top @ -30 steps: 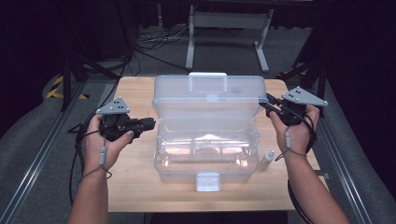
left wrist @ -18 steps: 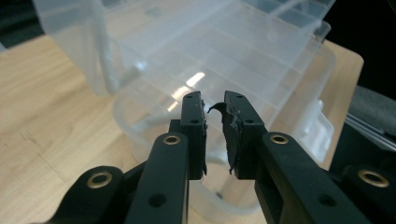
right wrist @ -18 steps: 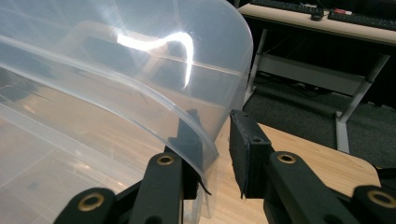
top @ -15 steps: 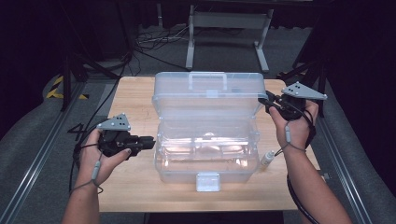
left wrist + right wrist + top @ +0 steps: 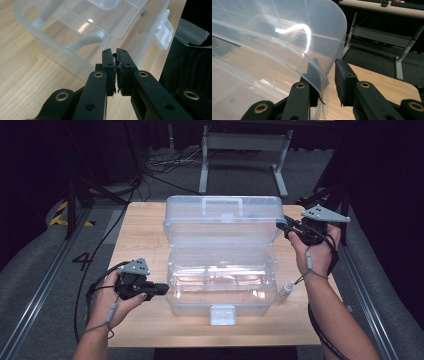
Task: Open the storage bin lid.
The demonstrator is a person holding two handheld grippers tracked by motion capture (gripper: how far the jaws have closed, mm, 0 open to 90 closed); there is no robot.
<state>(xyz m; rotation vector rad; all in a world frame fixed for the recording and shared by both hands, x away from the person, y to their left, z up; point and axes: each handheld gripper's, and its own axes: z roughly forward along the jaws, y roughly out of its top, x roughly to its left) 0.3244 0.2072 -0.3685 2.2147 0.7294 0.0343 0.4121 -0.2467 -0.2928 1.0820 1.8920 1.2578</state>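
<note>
A clear plastic box [image 5: 220, 292] stands on the wooden table [image 5: 140, 240] with its lid [image 5: 222, 227] raised upright. My left gripper [image 5: 162, 289] lies low at the base's left wall, pointing at it. In the left gripper view the box [image 5: 75, 30] is just beyond my left gripper [image 5: 116, 53]; its jaws have just been closing and now meet with nothing between them. My right gripper [image 5: 283, 227] is at the lid's right edge. In the right gripper view the lid's rim [image 5: 322, 75] sits between the jaws of my right gripper [image 5: 327, 65], the right jaw standing off it.
A white latch [image 5: 223, 314] hangs at the box's front, seen too as the latch [image 5: 163, 32] in the left gripper view. A small bottle [image 5: 286, 290] stands by the base's right front corner. Dark floor, cables and a metal stand [image 5: 240, 150] lie beyond the table.
My left hand has come down and toward the near side, from beside the hinge to the base's left wall, and its jaws have closed. The right hand has stayed at the lid's edge.
</note>
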